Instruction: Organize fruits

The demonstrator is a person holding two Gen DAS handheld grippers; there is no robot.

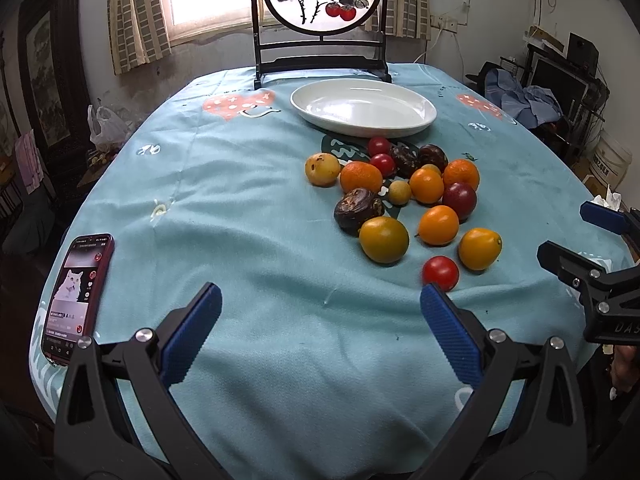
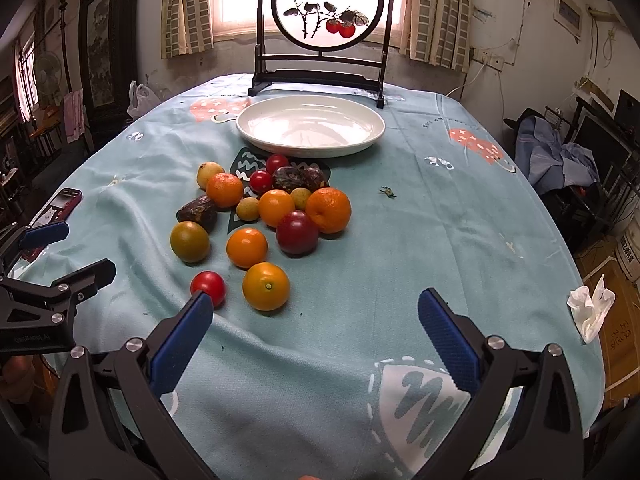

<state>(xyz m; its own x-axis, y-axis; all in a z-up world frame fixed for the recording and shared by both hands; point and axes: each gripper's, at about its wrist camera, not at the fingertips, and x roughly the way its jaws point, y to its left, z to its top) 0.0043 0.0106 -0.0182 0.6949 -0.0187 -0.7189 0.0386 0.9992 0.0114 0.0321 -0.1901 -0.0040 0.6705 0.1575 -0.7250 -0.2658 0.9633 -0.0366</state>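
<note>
Both the left tongs (image 1: 320, 304) and right tongs (image 2: 314, 312) gape wide and empty above the desk's near edge (image 2: 320, 380), seemingly poised to start, the fruits (image 2: 264, 216) heaped loose just short of the bare white plate (image 2: 310, 126), whose far rim partly masks a screen's base.

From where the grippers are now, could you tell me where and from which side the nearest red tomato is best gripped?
Grip the red tomato across its round middle, coming from the near side and slightly above. It lies apart from the orange fruit beside it, so the open right gripper has room for a finger on each side.
</note>
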